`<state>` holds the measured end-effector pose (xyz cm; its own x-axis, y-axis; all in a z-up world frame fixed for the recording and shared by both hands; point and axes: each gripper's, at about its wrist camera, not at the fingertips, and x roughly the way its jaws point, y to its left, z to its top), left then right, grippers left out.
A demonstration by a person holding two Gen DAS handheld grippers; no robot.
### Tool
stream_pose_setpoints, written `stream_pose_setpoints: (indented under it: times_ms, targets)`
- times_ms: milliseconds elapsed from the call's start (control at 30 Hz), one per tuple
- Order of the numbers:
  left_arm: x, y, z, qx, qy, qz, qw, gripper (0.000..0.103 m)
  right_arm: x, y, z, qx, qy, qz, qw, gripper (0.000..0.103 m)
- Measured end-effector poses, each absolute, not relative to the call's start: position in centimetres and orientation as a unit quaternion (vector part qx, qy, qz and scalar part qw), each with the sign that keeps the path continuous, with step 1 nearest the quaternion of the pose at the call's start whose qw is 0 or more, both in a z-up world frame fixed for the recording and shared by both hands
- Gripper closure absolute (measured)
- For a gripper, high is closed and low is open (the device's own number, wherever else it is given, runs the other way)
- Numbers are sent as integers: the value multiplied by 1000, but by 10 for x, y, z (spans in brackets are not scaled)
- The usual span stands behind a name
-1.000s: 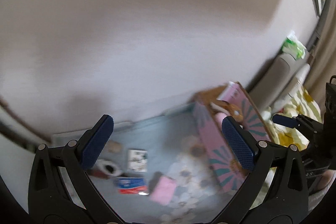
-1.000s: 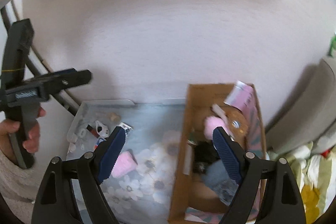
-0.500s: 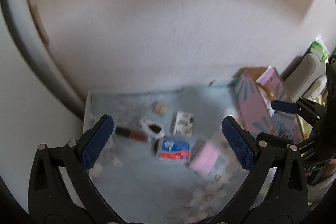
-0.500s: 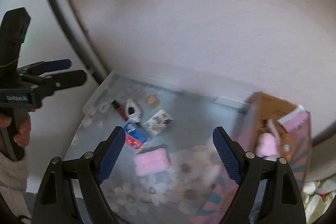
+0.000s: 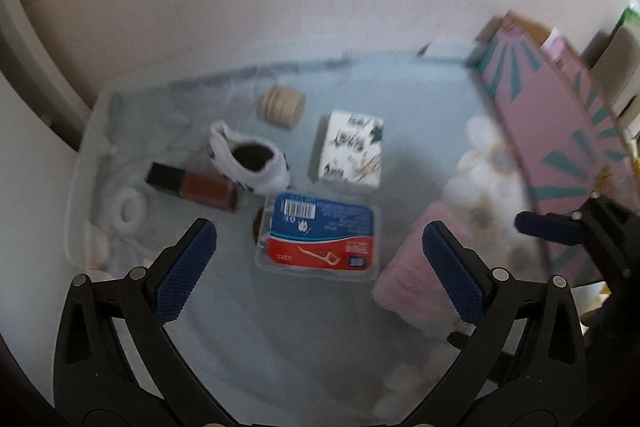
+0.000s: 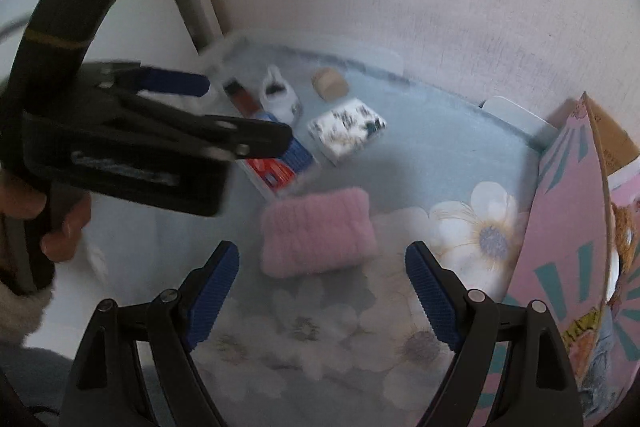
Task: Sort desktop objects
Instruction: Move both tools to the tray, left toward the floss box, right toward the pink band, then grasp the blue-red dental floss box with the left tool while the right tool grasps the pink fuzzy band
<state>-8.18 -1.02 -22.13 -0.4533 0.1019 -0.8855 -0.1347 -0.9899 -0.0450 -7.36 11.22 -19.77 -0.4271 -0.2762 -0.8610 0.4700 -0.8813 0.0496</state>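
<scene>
My left gripper [image 5: 316,259] is open and empty, hovering just above a blue and red floss-pick pack [image 5: 320,237]. Behind the pack lie a white sock [image 5: 250,159], a dark red bottle [image 5: 192,185], a patterned white tissue pack [image 5: 350,151] and a round wooden piece [image 5: 282,105]. My right gripper [image 6: 320,291] is open and empty, close over a fluffy pink pouch [image 6: 318,231], which also shows in the left wrist view [image 5: 416,279]. The left gripper appears in the right wrist view [image 6: 216,115], over the floss pack [image 6: 280,163].
A pink and teal cardboard box [image 6: 576,227] with things inside stands at the right. The table has a pale blue floral cloth [image 6: 480,231]. A white wall runs behind. White tape rolls [image 5: 128,209] lie at the left edge.
Both grippers have swung left from the box and dropped toward the table. The loose objects are now closer and larger in both views.
</scene>
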Motion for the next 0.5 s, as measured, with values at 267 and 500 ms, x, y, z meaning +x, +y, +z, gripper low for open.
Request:
stream_pose_setpoints:
  times_ms: [267,500]
  targets:
    - [-86,-13,-252,-523,10,851,50,0,-81,100,-234,487,124,-834,228,20]
    - [-86,-9,-263,-509,38,858,47,1,-93,98,-246,493,120,-831,228,20]
